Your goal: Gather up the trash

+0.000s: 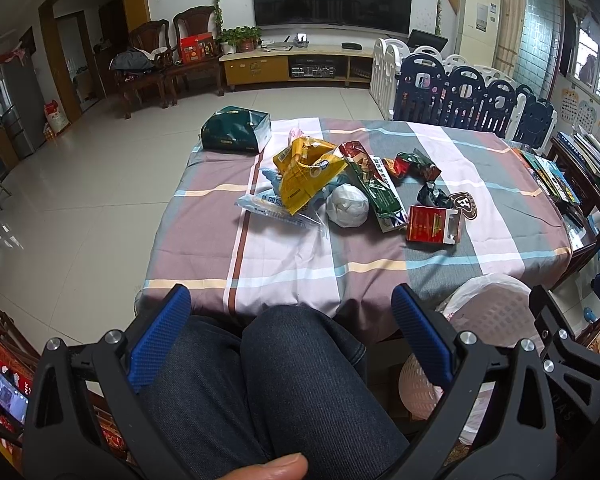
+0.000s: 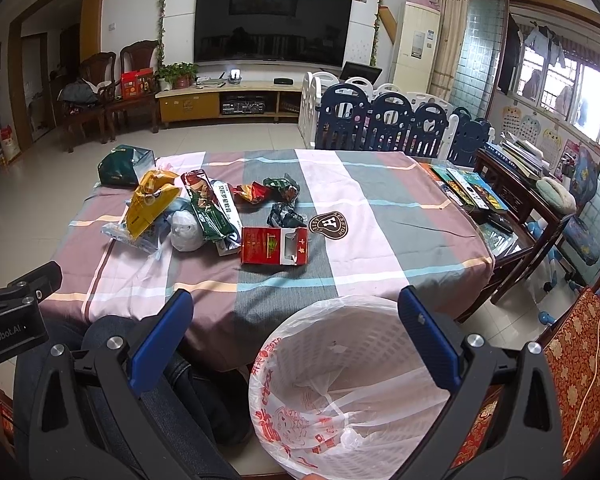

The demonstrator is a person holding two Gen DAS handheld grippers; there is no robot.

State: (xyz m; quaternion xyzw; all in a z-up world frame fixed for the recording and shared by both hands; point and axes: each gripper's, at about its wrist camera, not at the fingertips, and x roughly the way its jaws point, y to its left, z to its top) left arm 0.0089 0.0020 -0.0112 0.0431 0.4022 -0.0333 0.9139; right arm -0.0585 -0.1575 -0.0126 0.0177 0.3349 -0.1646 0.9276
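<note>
Left gripper [image 1: 292, 334]: jaws wide, empty, above the person's knees [image 1: 300, 360], short of the table's near edge.
Right gripper [image 2: 296, 336]: jaws wide, empty, over the lined bin [image 2: 300, 364].
Bin: on the floor against the table's [image 2: 380, 248] near edge; looks empty.
Red carton [image 2: 274, 246]: nearest trash to that edge; light, stiff, crushable; pinch across its flat faces.
White wad [image 2: 186, 230]: left of carton; soft, squeezes anywhere.
Yellow wrapper [image 2: 152, 200], green wrapper [image 2: 210, 208]: beyond; thin, slick; pinch a crumpled fold.
Far table corner: dark green bag [image 2: 120, 170].
</note>
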